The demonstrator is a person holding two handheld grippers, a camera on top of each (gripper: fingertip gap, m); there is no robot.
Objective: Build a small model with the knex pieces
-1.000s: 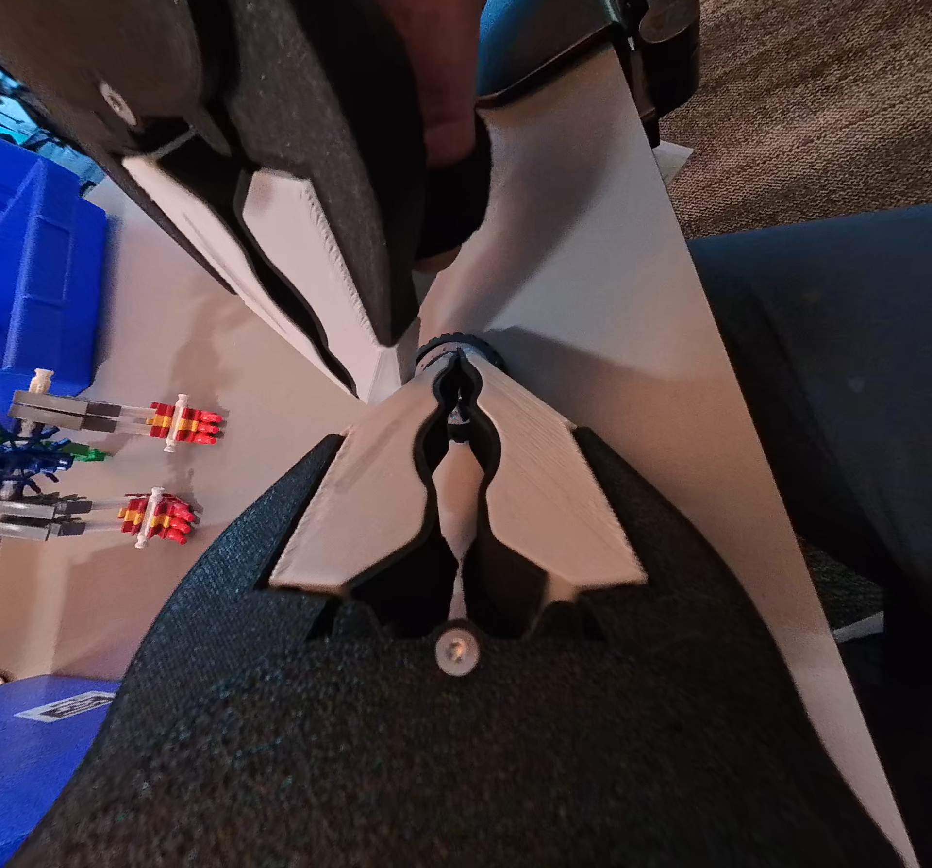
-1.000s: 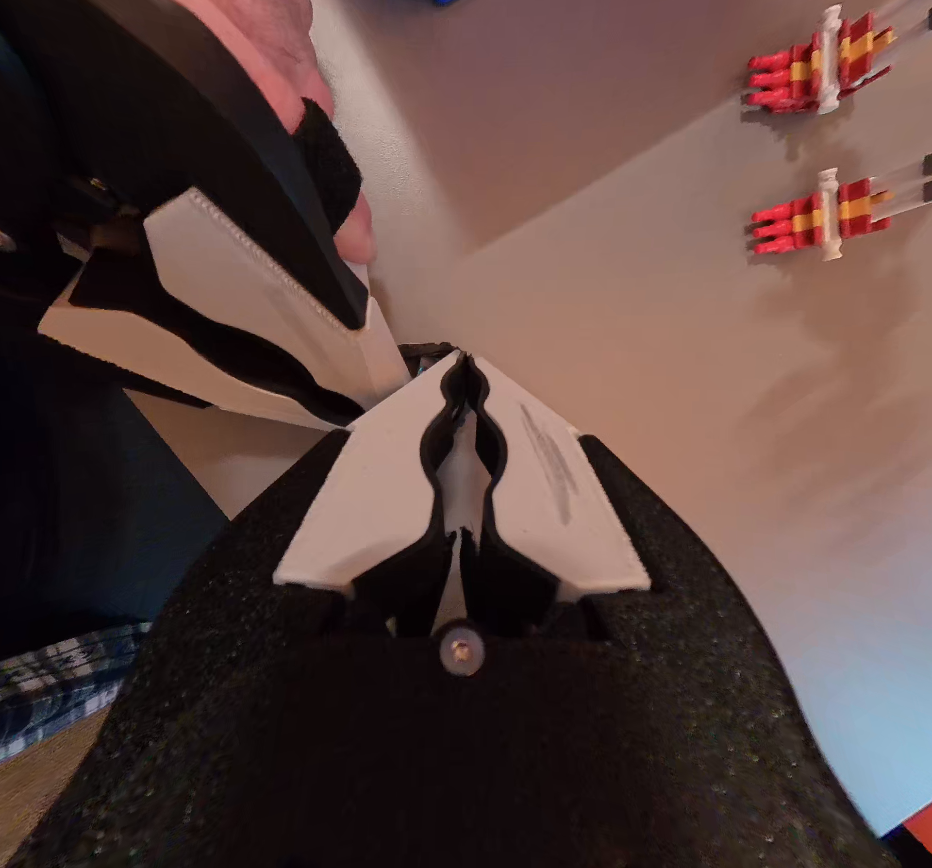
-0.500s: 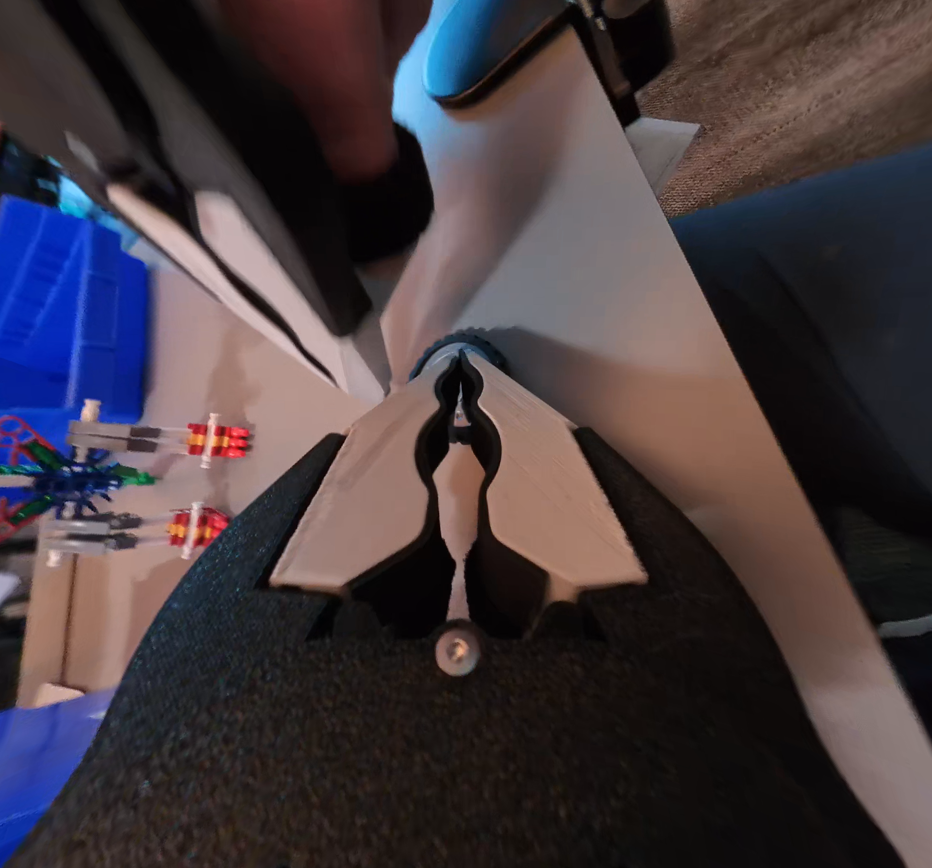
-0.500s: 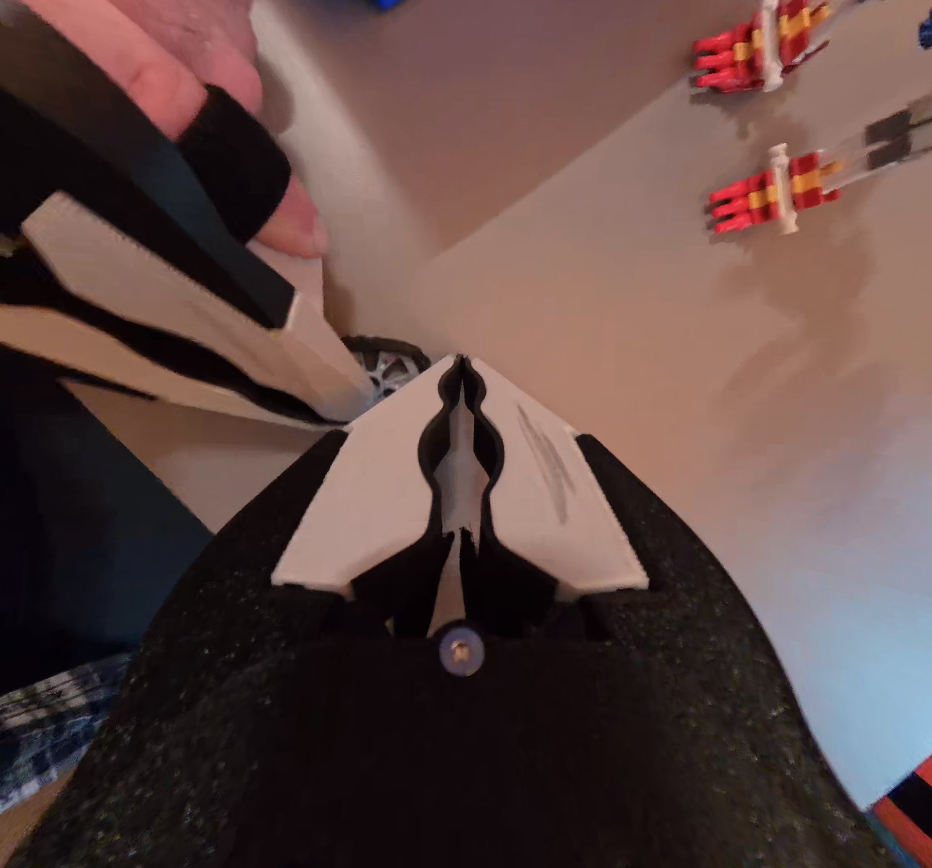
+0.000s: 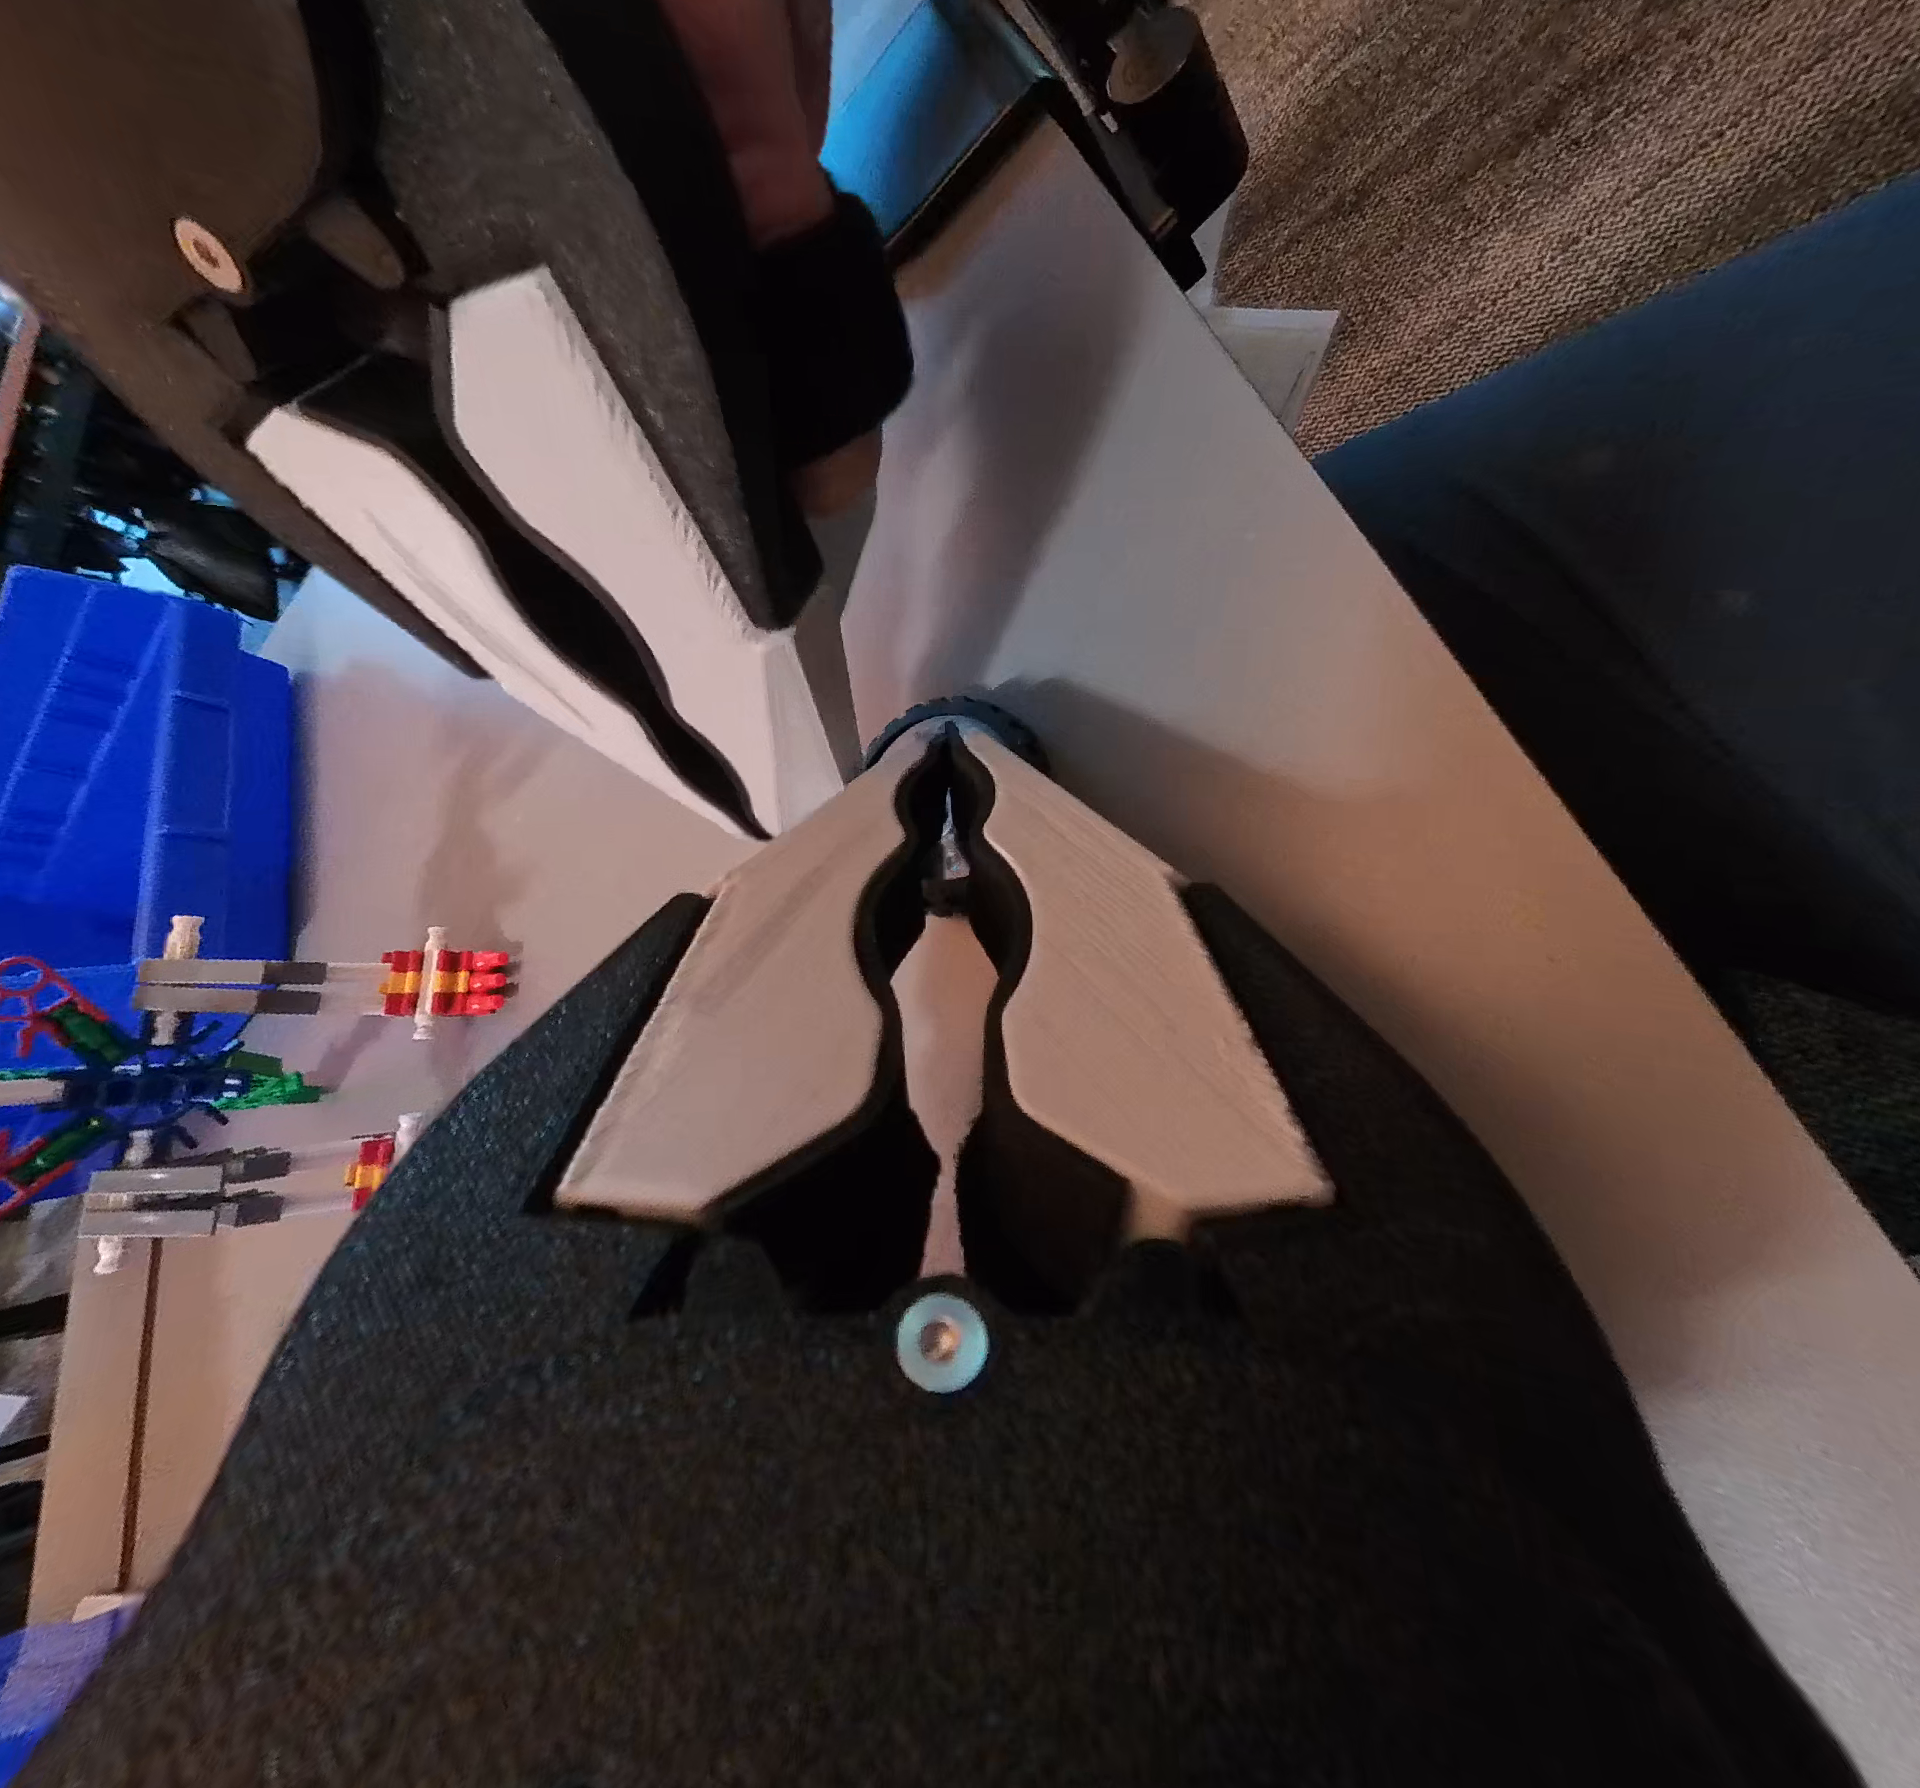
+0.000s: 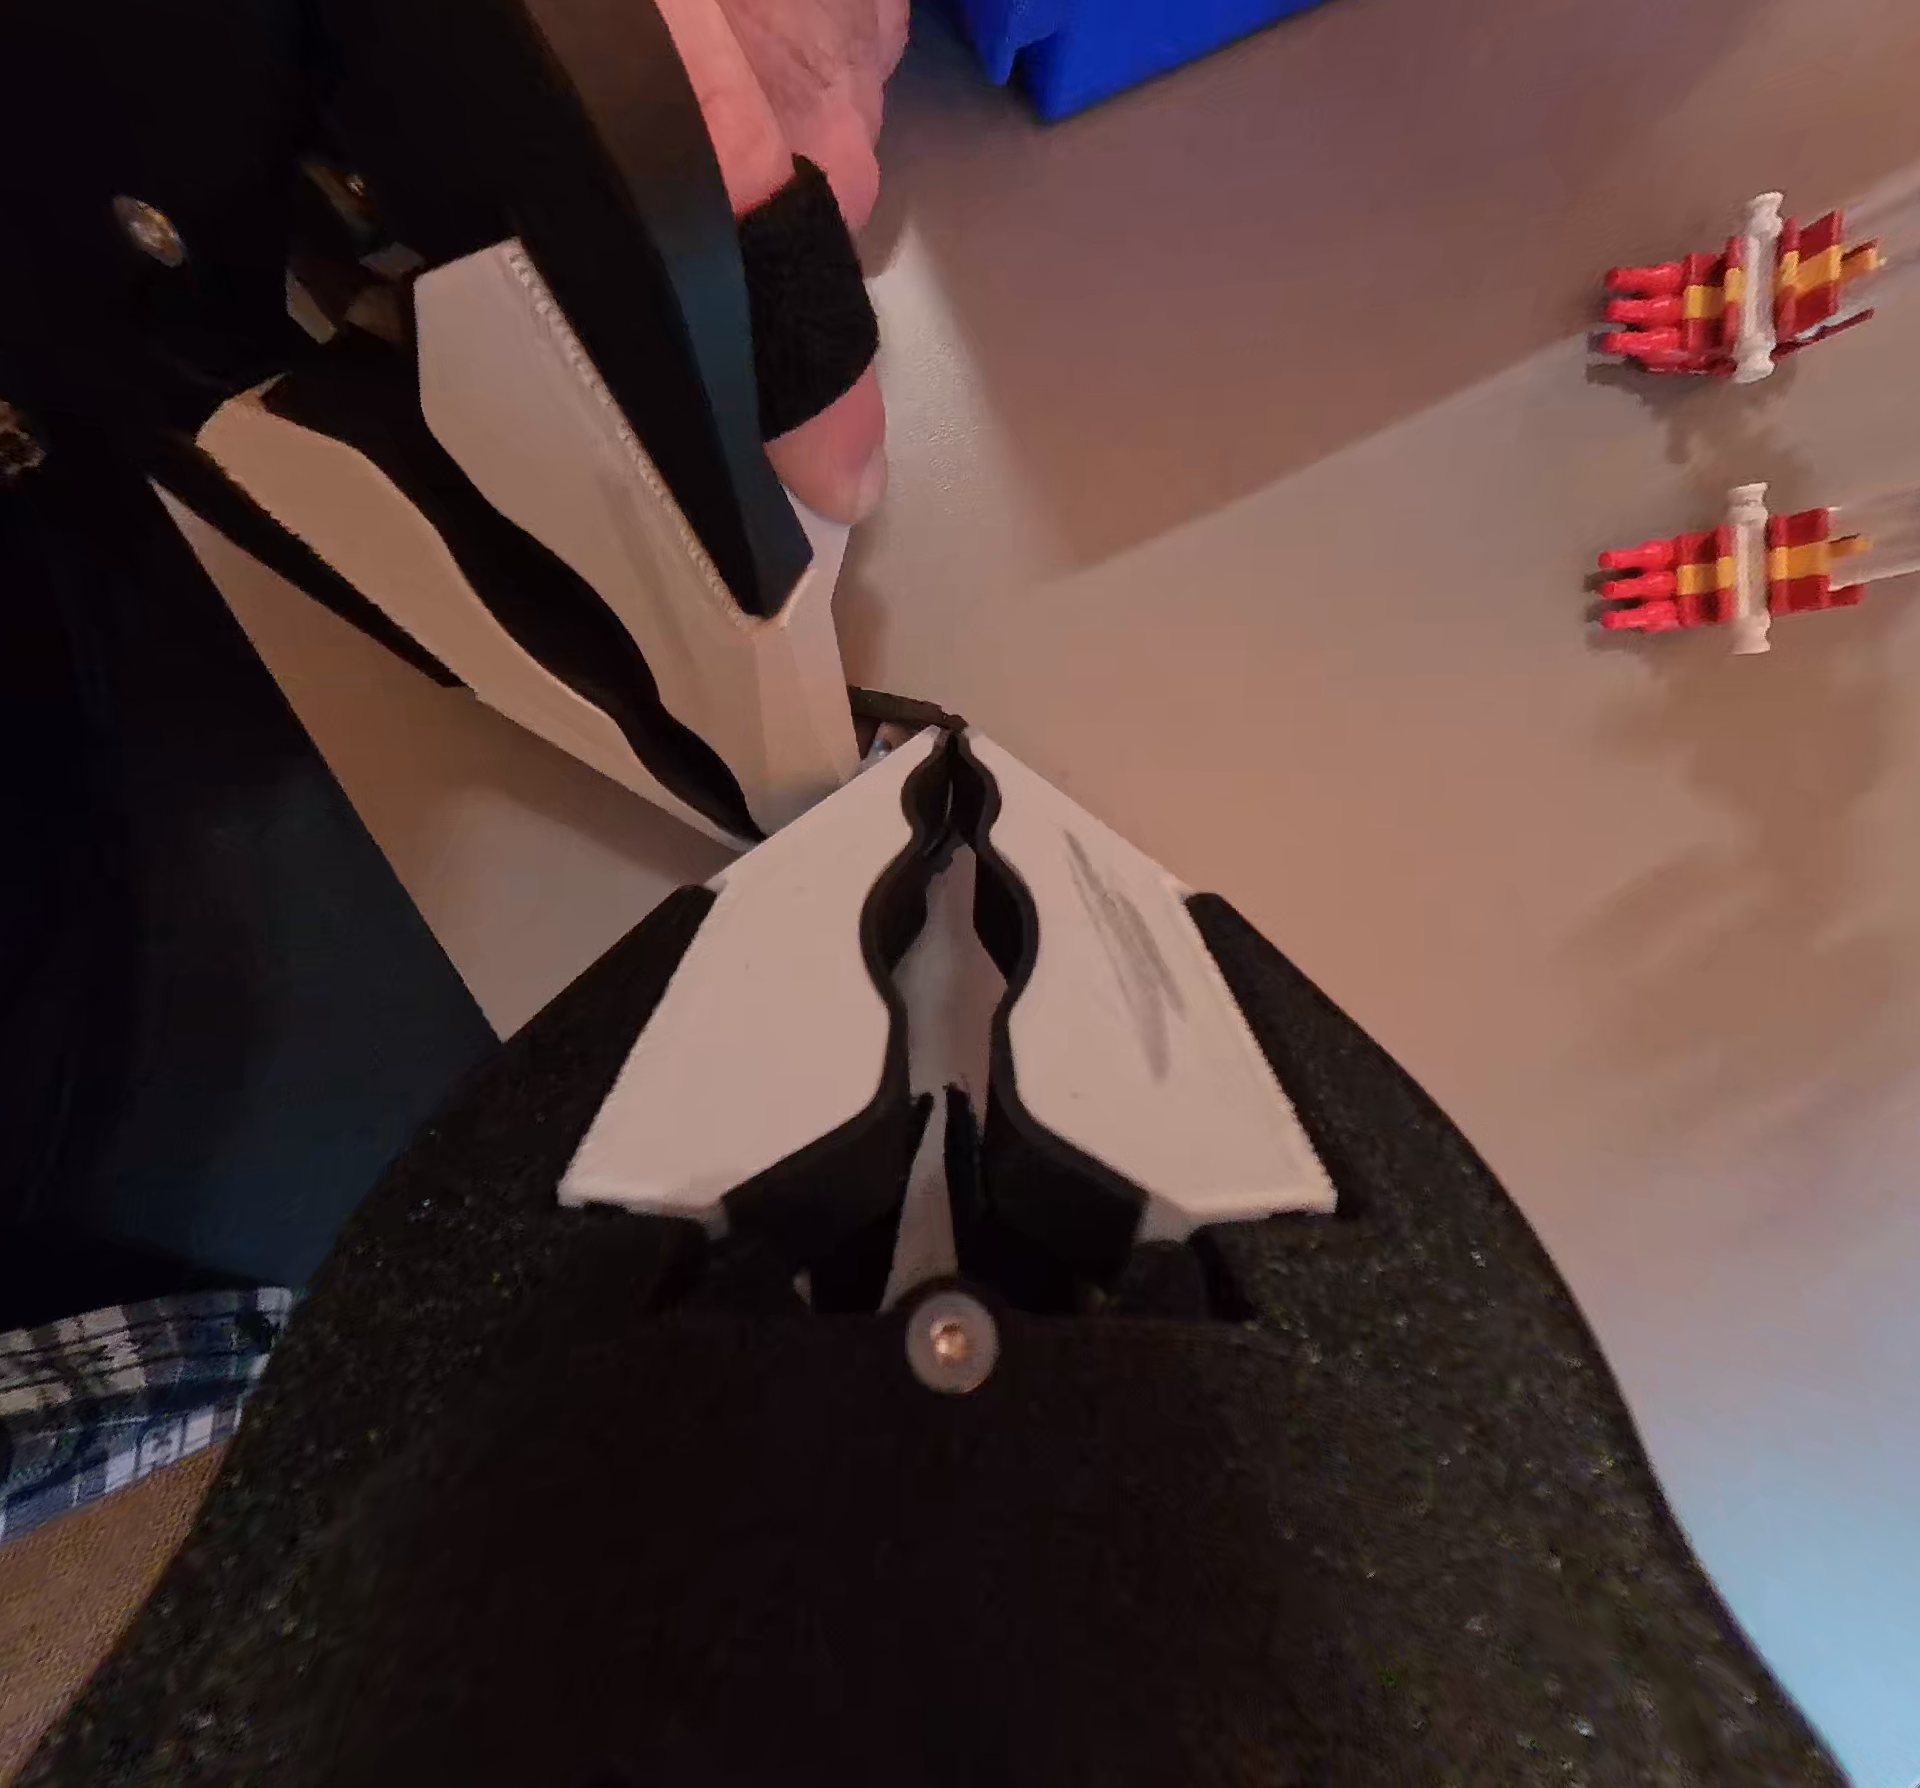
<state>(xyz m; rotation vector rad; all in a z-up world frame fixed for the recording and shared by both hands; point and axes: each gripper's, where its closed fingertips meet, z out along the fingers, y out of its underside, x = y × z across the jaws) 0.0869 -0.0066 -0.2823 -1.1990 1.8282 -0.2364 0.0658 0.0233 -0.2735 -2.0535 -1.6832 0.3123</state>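
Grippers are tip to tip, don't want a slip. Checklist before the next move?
1. Left gripper fingers closed: ok.
2. Right gripper fingers closed: ok.
3. Small black wheel at both sets of tips: ok.
4. Which gripper actually grips the wheel: cannot tell, the fingers hide it.
5. Wheel over the table, not past its edge: ok.
6. Red-and-yellow pieces clear of both grippers: ok.
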